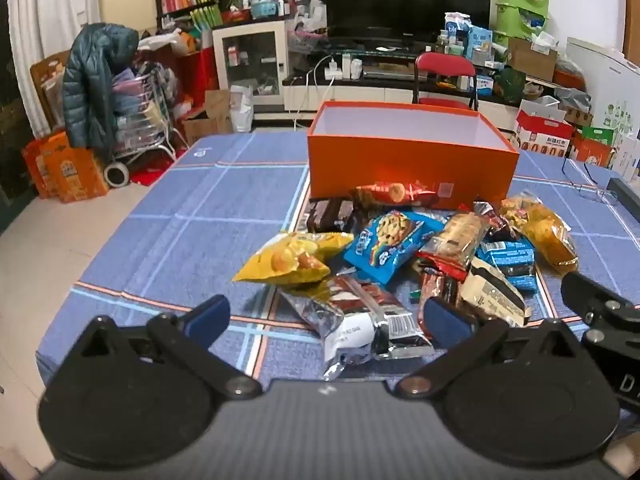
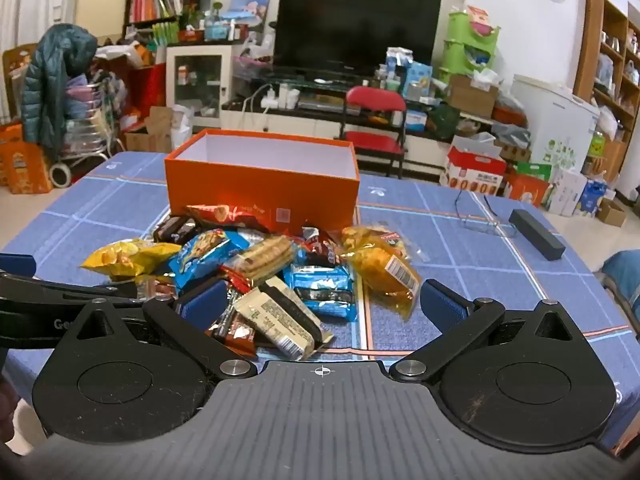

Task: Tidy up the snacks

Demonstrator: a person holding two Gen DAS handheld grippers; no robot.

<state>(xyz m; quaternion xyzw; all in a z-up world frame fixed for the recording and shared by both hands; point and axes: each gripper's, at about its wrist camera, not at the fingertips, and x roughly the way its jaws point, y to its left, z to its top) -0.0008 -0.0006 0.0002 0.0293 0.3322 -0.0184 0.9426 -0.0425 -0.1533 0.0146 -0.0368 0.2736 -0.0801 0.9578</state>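
Snacks lie heaped on the blue checked worktop, touching the front wall of the open orange box. Nearer than the heap, left gripper and right gripper hover, jaws spread wide, holding nothing.

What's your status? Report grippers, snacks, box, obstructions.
Left gripper open, right gripper open, both empty. Snack pile on the tablecloth, none picked. Orange box behind pile, open. Nothing blocking.
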